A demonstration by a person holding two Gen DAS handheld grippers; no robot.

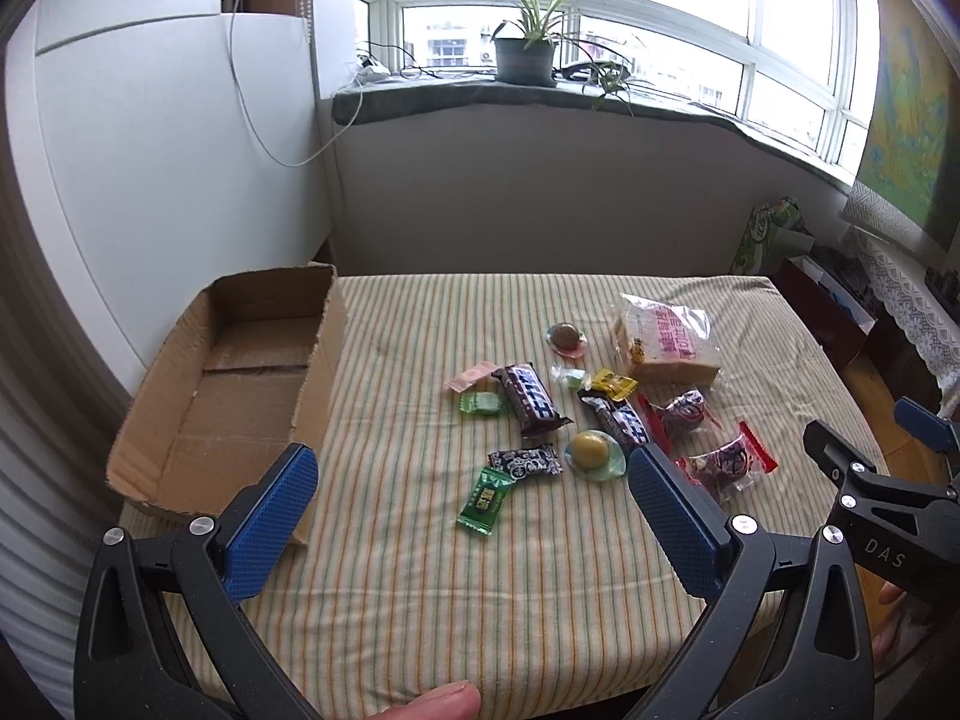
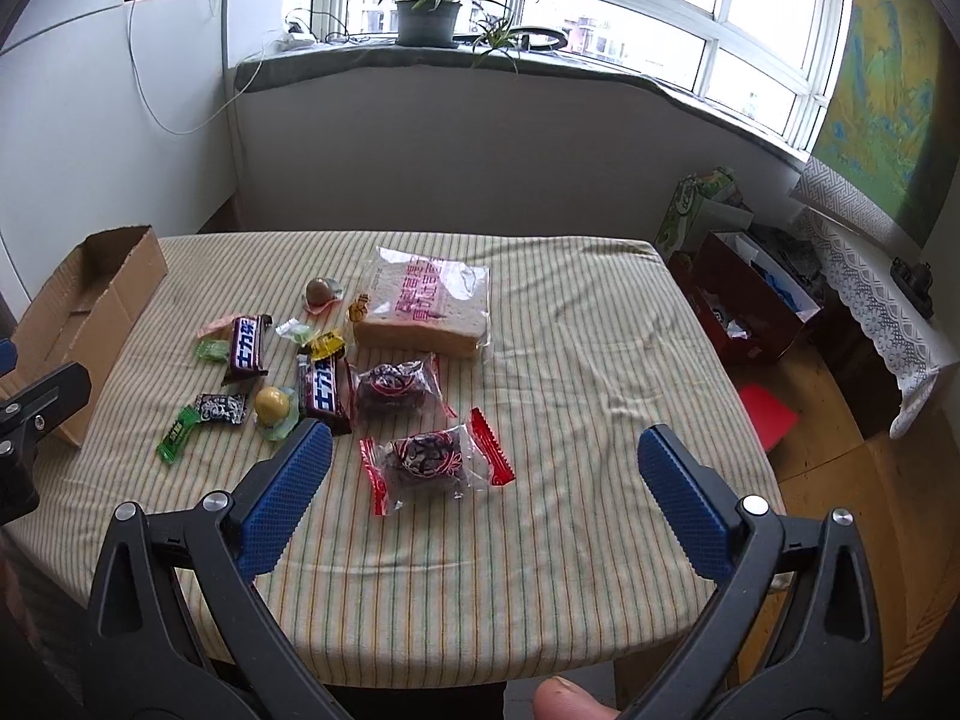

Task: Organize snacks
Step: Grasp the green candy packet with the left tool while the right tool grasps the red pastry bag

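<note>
Snacks lie scattered on the striped tablecloth: a bagged bread slice, two dark chocolate bars, two red-edged cake packets, jelly cups and several small candies. An open, empty cardboard box sits at the table's left edge. My left gripper hovers open over the near-left candies. My right gripper hangs open just above the nearer cake packet. Nothing is held.
A wall and a windowsill with a potted plant stand behind the table. Right of the table, boxes and bags sit on the wooden floor beside a lace-covered shelf. A thumb shows at the bottom edge.
</note>
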